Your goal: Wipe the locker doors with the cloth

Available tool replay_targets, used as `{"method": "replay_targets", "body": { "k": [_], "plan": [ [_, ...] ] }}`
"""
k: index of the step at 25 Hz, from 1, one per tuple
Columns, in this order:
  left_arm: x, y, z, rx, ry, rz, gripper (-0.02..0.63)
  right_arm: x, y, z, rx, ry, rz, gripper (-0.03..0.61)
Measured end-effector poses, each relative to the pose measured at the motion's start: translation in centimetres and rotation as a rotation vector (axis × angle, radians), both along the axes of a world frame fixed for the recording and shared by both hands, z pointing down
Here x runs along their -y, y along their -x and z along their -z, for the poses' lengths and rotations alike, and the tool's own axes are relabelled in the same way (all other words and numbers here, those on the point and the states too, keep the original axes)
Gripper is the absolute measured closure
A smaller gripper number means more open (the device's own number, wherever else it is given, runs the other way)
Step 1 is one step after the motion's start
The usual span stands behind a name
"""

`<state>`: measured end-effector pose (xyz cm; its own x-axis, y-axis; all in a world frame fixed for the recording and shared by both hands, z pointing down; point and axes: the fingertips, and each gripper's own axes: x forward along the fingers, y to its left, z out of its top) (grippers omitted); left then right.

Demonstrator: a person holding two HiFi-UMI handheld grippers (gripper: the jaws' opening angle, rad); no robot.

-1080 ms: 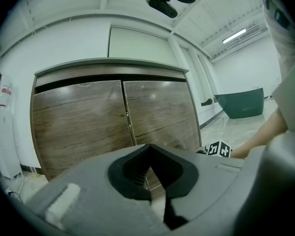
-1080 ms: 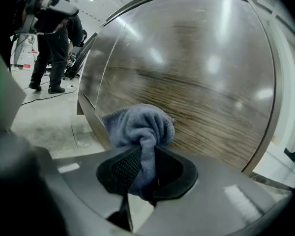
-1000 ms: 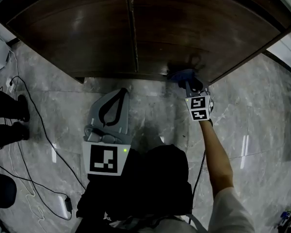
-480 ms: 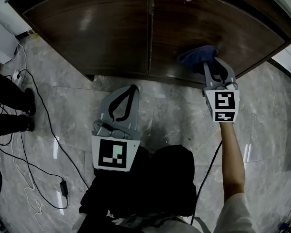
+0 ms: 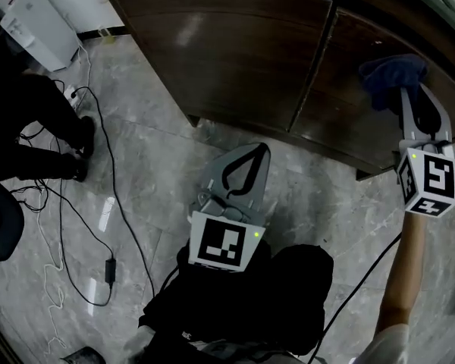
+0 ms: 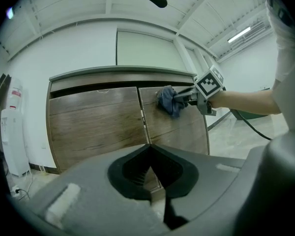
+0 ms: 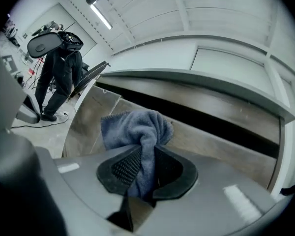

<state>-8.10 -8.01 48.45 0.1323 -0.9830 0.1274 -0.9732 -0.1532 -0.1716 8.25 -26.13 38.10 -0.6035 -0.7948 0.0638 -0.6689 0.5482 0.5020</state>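
Two dark brown wooden locker doors stand side by side, the left door and the right door. My right gripper is shut on a blue cloth and presses it against the upper part of the right door. In the right gripper view the cloth bunches out of the jaws of my right gripper. My left gripper hangs in front of the doors, shut, with nothing in it. The left gripper view shows my left gripper, the cloth and my right gripper on the right door.
A person in dark clothes stands on the grey marble floor at the left, and is also in the right gripper view. Cables and a power adapter lie on the floor. A white unit stands left of the lockers.
My right gripper has risen with the cloth from the bottom edge of the right door to its upper part. The head view has swung, so the doors now sit further right. The left gripper stays shut.
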Motion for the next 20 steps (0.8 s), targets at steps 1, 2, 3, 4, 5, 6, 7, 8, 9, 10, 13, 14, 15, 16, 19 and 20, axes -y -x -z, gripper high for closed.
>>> {"method": "replay_targets", "body": {
  "k": [1,2,3,4,5,6,7,8,9,10,13,14,15,16,19,20],
  "plan": [
    [-0.1,0.2,0.2,-0.003,-0.008,0.003,0.611,-0.1,0.3,1.0,0.012,-0.008,0.003,0.502],
    [-0.1,0.4,0.3,-0.005,-0.014,0.006,0.611,-0.2,0.7,1.9,0.024,-0.018,0.007,0.502],
    [-0.1,0.6,0.4,-0.004,-0.017,0.009,0.611,-0.2,1.0,2.7,0.033,-0.029,0.011,0.502],
    [-0.1,0.8,0.4,-0.003,-0.017,0.011,0.611,-0.3,1.4,3.5,0.041,-0.04,0.014,0.502],
    [-0.1,0.9,0.4,-0.003,-0.014,0.014,0.611,-0.3,1.7,4.2,0.049,-0.049,0.017,0.502],
    [-0.1,1.0,0.4,-0.003,-0.011,0.016,0.611,-0.3,2.0,4.7,0.059,-0.055,0.018,0.502],
    [-0.1,1.1,0.4,-0.004,-0.009,0.018,0.611,-0.3,2.1,5.2,0.069,-0.061,0.018,0.502],
    [-0.1,1.1,0.3,-0.005,-0.008,0.019,0.611,-0.3,2.2,5.4,0.079,-0.07,0.016,0.502],
    [-0.1,1.2,0.3,-0.007,-0.007,0.021,0.611,-0.3,2.1,5.4,0.087,-0.08,0.013,0.502],
    [0.0,1.3,0.2,-0.009,-0.005,0.023,0.611,-0.3,2.1,5.2,0.092,-0.089,0.009,0.502],
    [-0.2,1.8,-0.3,-0.02,0.0,0.039,0.611,-0.4,2.3,3.8,0.089,-0.09,0.0,0.502],
    [-0.4,2.1,-0.5,-0.025,0.0,0.047,0.611,-0.5,2.5,3.1,0.082,-0.089,-0.004,0.502],
    [-0.5,2.4,-0.7,-0.029,0.002,0.057,0.611,-0.5,2.8,2.3,0.073,-0.087,-0.004,0.502],
    [-0.7,2.8,-0.9,-0.03,0.007,0.067,0.611,-0.6,3.1,1.4,0.066,-0.081,-0.002,0.502],
    [-1.2,3.9,-1.4,-0.023,0.023,0.09,0.611,-0.9,4.3,-1.8,0.038,-0.06,0.003,0.502],
    [-1.3,4.2,-1.4,-0.021,0.027,0.095,0.611,-0.9,4.6,-2.9,0.024,-0.053,0.002,0.502]
  ]
}}
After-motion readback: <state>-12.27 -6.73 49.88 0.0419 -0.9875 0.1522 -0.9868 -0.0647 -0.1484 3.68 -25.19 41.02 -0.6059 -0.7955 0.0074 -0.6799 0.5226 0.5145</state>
